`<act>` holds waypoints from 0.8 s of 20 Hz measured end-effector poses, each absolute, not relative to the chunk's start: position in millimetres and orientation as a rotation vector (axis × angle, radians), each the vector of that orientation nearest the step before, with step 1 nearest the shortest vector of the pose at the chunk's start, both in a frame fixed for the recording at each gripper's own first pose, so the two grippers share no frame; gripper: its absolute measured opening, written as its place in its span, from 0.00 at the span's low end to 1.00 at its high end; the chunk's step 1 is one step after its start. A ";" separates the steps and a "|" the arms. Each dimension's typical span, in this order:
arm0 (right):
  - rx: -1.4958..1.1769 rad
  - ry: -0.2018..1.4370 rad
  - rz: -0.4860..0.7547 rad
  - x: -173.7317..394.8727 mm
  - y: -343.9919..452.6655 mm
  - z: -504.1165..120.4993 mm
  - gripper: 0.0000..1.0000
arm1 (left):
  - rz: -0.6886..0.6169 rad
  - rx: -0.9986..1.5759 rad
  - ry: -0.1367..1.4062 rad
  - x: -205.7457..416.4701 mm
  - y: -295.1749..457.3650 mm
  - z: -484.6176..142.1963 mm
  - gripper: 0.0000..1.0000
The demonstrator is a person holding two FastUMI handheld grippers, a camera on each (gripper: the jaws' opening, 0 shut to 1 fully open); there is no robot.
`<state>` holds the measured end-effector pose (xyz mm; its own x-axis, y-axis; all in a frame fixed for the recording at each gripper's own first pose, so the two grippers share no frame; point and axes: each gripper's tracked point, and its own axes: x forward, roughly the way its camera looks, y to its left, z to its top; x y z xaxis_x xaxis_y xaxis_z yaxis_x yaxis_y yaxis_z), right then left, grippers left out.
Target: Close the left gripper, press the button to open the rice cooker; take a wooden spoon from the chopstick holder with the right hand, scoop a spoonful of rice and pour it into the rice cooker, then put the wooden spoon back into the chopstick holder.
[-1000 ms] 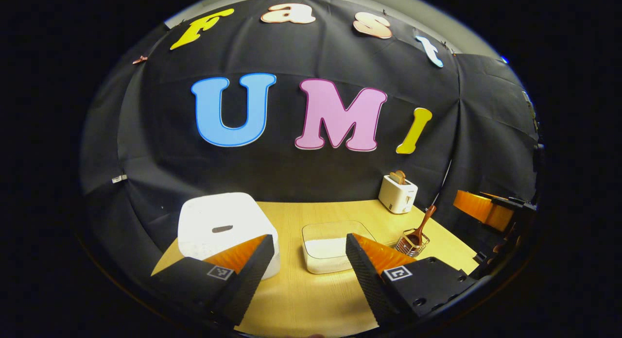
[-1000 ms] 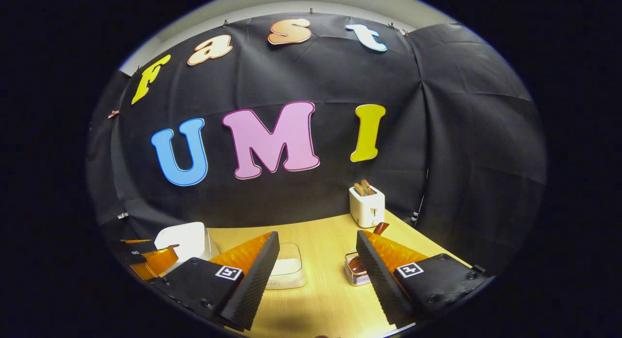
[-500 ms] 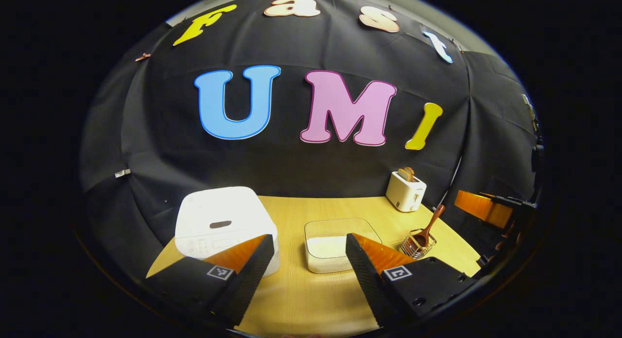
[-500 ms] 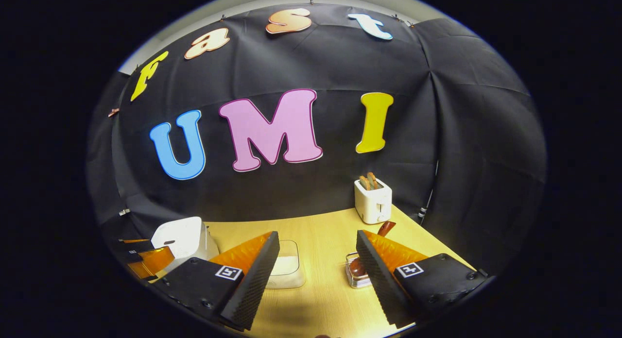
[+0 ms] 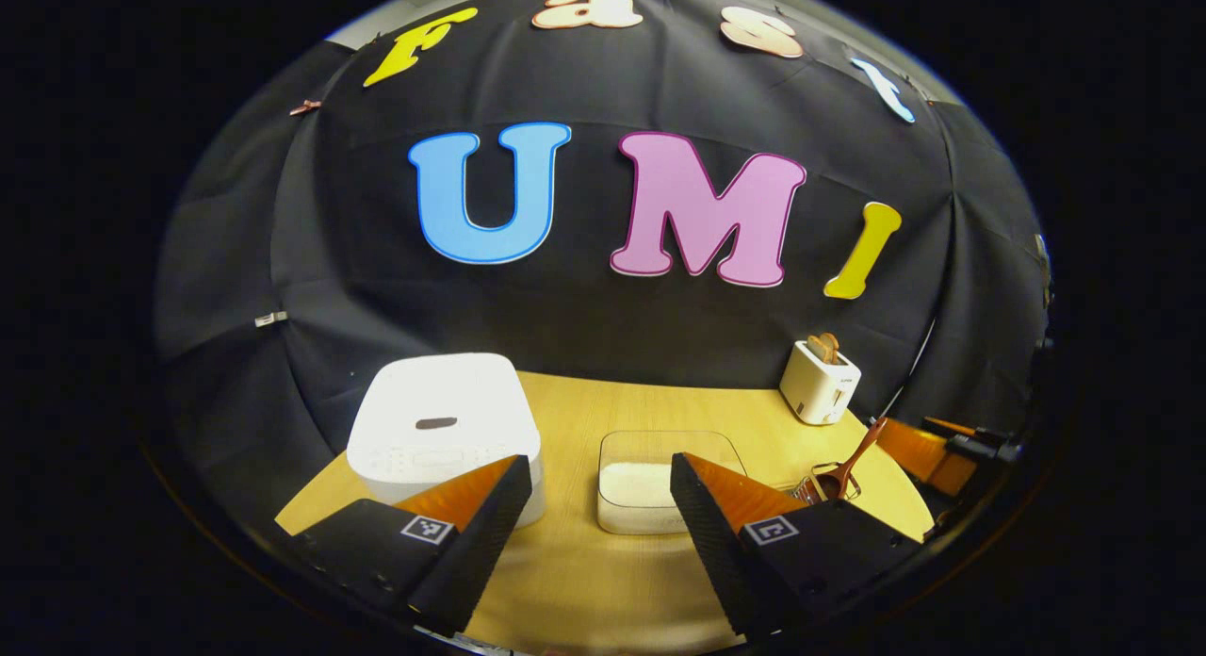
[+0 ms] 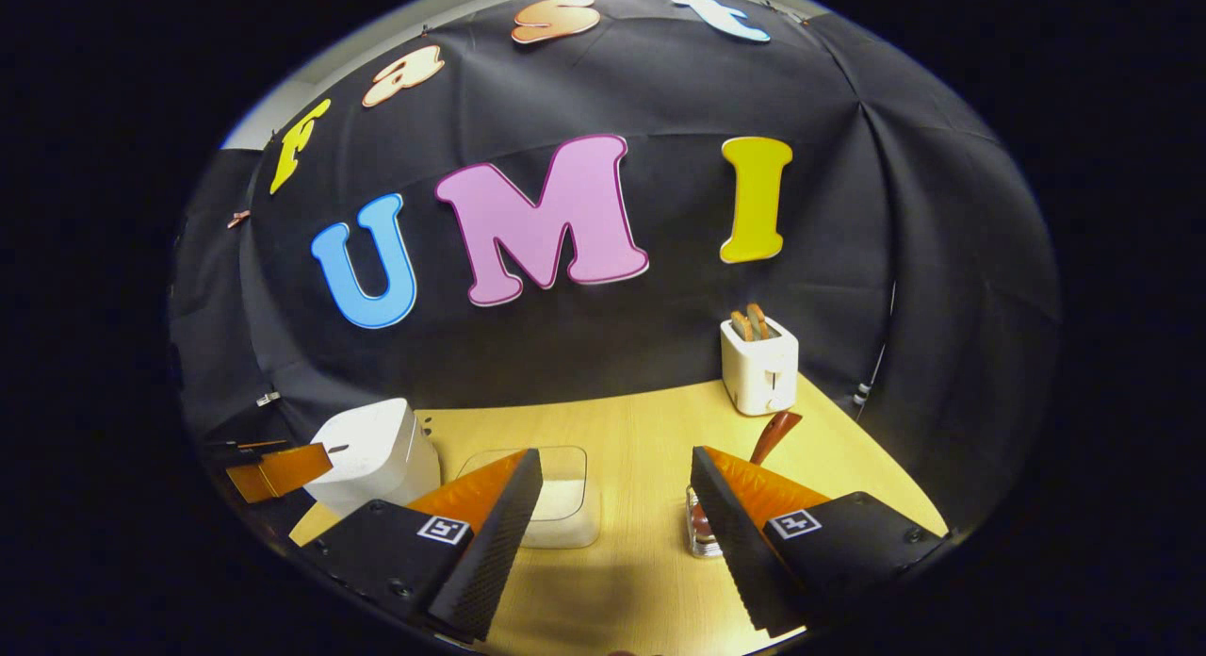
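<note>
A: What are your grippers doing?

B: I am holding my left gripper [image 5: 592,496] wide apart over the tabletop [image 5: 575,581]. My right gripper [image 6: 612,491] is gaping too, holding nothing.

A: Where are the things?

B: The rice cooker [image 5: 443,430] is sitting shut. The wooden spoon [image 6: 773,434] is standing in the chopstick holder [image 5: 829,484], near the rice box [image 5: 660,491].

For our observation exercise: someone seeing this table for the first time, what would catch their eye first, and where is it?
The white rice cooker, lid shut, stands out at the table's left. Beside it in the middle sits a clear container of rice. At the back right stands a white toaster with bread in its slots, and in front of it a wooden spoon leans in a wire holder.
</note>
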<state>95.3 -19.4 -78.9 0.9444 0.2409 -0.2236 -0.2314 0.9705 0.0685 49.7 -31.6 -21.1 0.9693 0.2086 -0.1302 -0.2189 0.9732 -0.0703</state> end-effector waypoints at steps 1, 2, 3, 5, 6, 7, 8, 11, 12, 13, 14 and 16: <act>0.037 0.239 0.237 98.5 -19.5 -79.5 0.99 | 0.205 -0.085 0.116 52.2 -33.1 -17.6 0.96; 0.036 0.235 0.228 103.3 -20.6 -77.0 0.99 | 0.195 -0.074 0.114 56.5 -31.0 -16.6 0.96; 0.039 0.238 0.217 107.6 -21.7 -76.5 0.99 | 0.191 -0.058 0.128 61.7 -25.2 -16.4 0.96; 0.055 0.237 0.190 114.3 -22.8 -71.1 0.99 | 0.175 -0.045 0.133 72.6 -11.2 -10.6 0.95; 0.057 0.229 0.182 117.7 -21.3 -68.8 0.99 | 0.174 -0.044 0.115 78.9 -0.7 -3.2 0.87; 0.048 0.223 0.167 119.3 -20.2 -68.1 0.99 | 0.181 -0.046 0.099 84.4 12.5 4.0 0.82; 0.042 0.223 0.153 120.8 -19.3 -68.8 0.99 | 0.185 -0.054 0.095 90.2 25.5 7.4 0.70; 0.032 0.227 0.132 121.1 -13.4 -68.4 0.99 | 0.192 -0.111 0.117 102.4 58.8 12.9 0.42; 0.025 0.222 0.121 120.4 -14.3 -66.1 0.99 | 0.221 -0.121 0.120 105.7 76.2 12.0 0.22; 0.019 0.214 0.107 120.5 -14.4 -64.4 0.99 | 0.265 -0.122 0.128 108.1 96.0 11.8 0.16; 0.015 0.209 0.094 119.3 -13.9 -63.0 0.99 | 0.308 -0.125 0.143 111.9 115.5 6.5 0.11; 0.001 0.209 0.071 115.7 -14.7 -64.5 0.99 | 0.309 -0.162 0.187 122.3 140.4 -3.9 0.06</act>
